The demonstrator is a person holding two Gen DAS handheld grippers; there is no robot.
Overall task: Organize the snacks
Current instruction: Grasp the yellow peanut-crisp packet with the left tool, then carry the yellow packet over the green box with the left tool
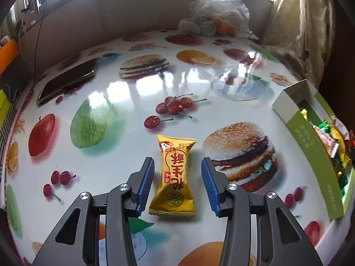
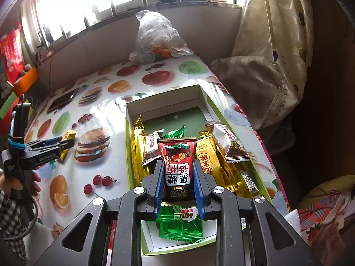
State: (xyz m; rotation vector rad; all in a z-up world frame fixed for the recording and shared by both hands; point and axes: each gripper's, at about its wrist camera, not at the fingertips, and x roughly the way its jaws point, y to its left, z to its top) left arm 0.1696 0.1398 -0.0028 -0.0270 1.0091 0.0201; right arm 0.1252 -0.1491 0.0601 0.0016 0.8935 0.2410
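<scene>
Left claw [image 1: 177, 175] wide astride yellow snack [image 1: 174, 175], lengthwise between fingers, right claw [image 2: 178, 177] gripping red snack [image 2: 177, 168]

Yellow snack packet [image 1: 172, 175] flat on table; red-black packet [image 2: 177, 168] upright above snack-filled green box [image 2: 129, 155].

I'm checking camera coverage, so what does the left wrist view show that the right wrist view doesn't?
Only the left wrist view shows the left claw from behind, open around the yellow snack lying on the table.

Only the right wrist view shows the right claw shut on a red snack above the box's contents.

Both show the green box, the phone and the plastic bag.
</scene>
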